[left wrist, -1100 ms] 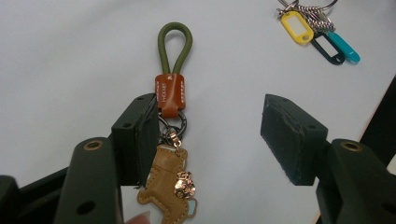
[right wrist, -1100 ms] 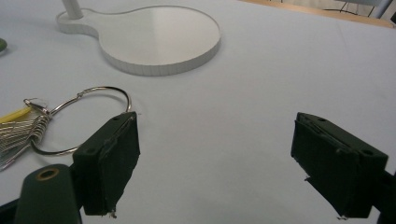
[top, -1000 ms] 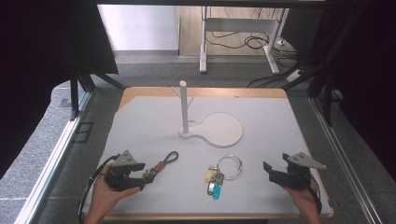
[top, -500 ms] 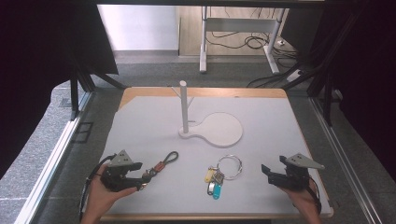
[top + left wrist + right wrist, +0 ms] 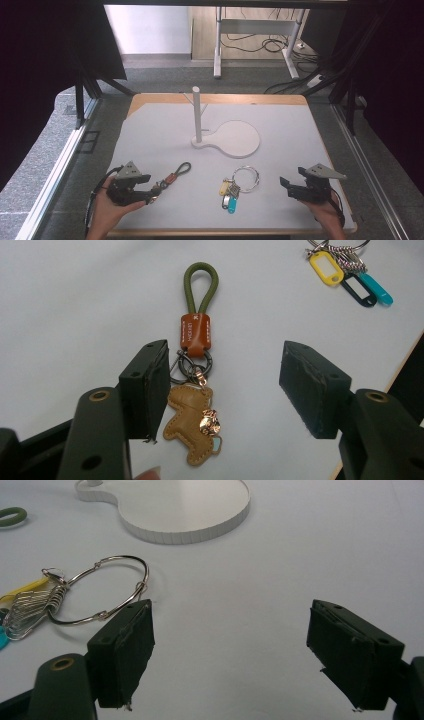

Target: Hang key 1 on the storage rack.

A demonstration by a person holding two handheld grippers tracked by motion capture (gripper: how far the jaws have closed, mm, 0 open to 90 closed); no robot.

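On the white tabletop (image 5: 150, 130) a white stand (image 5: 197, 116) rises as an upright post from a flat base with a round plate-like lobe, set near the middle of the board. In front of it lie two key bunches. The leather keychain (image 5: 172, 177) sits at the near left: a green cord loop, an orange-brown leather band, metal rings and a tan animal-shaped charm, all lying flat. The left gripper (image 5: 150, 192), held in the person's left hand (image 5: 107, 210), is spread wide, and in the left gripper view the charm end of the keychain lies between the two jaws, close beside one jaw, with the cord loop pointing away from the gripper. Near the middle front lies a large metal key ring (image 5: 245, 178) carrying yellow, dark and teal plastic tags (image 5: 227, 195). The right gripper (image 5: 286, 185) rests low at the near right with its jaws apart and nothing between them; in the right gripper view the metal ring lies just beyond one jaw.
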